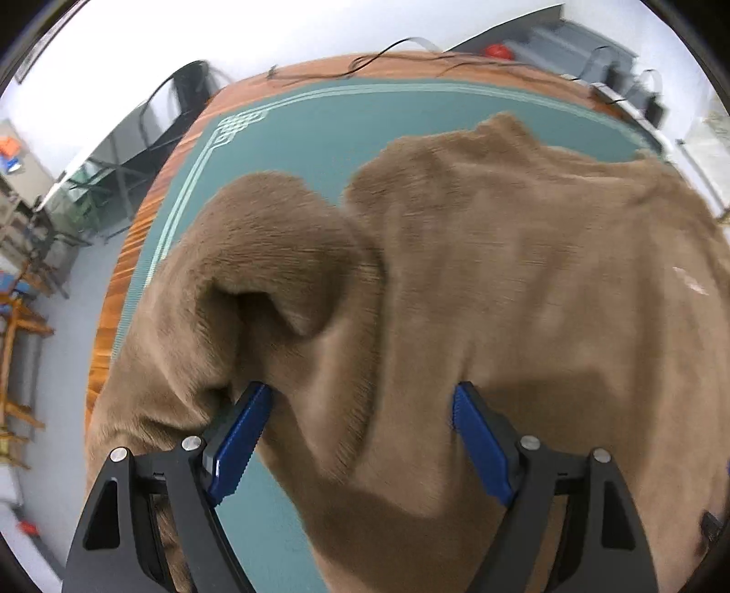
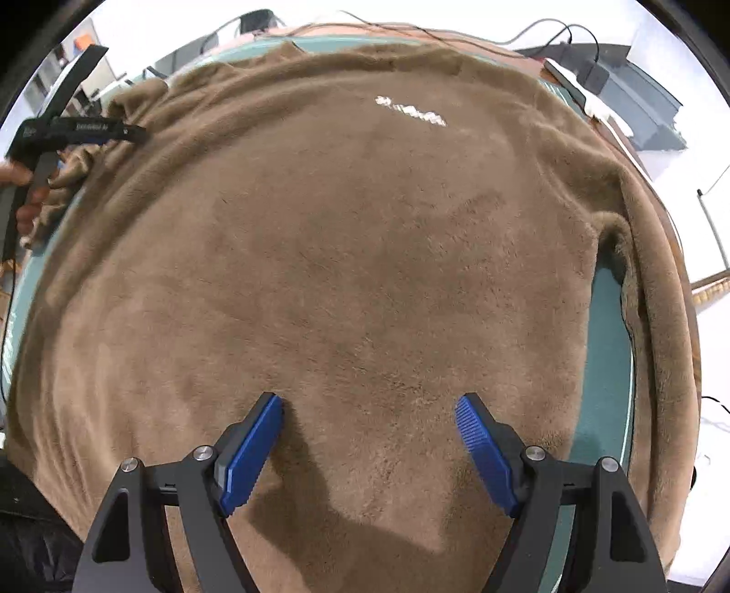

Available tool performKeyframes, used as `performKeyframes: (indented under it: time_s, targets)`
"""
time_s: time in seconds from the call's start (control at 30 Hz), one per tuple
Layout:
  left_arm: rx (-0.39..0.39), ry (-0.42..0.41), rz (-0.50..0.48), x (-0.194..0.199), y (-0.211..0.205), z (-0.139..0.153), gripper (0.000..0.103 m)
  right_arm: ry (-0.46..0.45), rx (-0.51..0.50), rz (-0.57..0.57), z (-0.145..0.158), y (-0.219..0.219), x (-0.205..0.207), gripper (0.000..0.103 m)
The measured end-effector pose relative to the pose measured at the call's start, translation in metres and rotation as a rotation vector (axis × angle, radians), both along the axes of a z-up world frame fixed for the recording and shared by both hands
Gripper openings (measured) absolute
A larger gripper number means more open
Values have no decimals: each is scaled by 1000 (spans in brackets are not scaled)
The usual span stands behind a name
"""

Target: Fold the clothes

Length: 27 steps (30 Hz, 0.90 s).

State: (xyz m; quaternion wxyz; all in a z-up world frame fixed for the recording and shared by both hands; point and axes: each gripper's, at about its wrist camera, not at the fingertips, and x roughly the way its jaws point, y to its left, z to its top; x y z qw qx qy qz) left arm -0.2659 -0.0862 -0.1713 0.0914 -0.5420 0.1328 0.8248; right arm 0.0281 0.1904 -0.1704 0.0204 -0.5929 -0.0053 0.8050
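Both pairs of jaws stand wide apart and hold nothing. The left gripper (image 1: pixel 362 401) hangs over the brown fleece garment (image 1: pixel 479 283), its blue pads (image 1: pixel 242 438) spread to either side of a raised ridge of cloth; whether they touch the fabric cannot be told. A sleeve (image 1: pixel 269 246) curls up toward 11 o'clock in the left wrist view, with a dark hollow under its fold. The garment lies on a teal mat (image 1: pixel 292 137) with a pale line border, which covers a wooden table (image 1: pixel 137 237); bare mat shows at 12 o'clock and again at 6 o'clock between the fingers.

The right gripper (image 2: pixel 369 413) is above the broad flat body of the garment, which fills nearly its whole view. At 3 o'clock there a strip of mat separates the body from the other sleeve (image 2: pixel 648 283). At 10 o'clock the left gripper appears, held by a hand (image 2: pixel 23 191), just at the garment's bunched edge. Cables (image 2: pixel 538 34) run along the table's far side at 12 o'clock.
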Motion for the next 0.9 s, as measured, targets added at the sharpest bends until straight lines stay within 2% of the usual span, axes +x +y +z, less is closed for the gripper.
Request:
performKeyframes:
  time_s: [0.3, 0.43, 0.53, 0.7, 0.8, 0.9]
  targets:
    - [7, 39, 52, -16, -17, -2, 90, -28, -2, -17, -5, 8, 7, 92]
    - [29, 54, 30, -13, -9, 12, 90, -61, -3, -10, -3, 7, 3, 92]
    - [48, 66, 9, -11, -2, 24, 90, -32, 21, -2, 13, 8, -4, 92]
    - [89, 61, -30, -14, 17, 42, 90, 37, 44, -16, 47, 23, -42, 93]
    - [95, 49, -40, -27, 29, 47, 90, 44, 40, -27, 61, 38, -77, 92]
    - [104, 15, -25, -50, 40, 41, 90, 62, 28, -44, 67, 55, -87, 92]
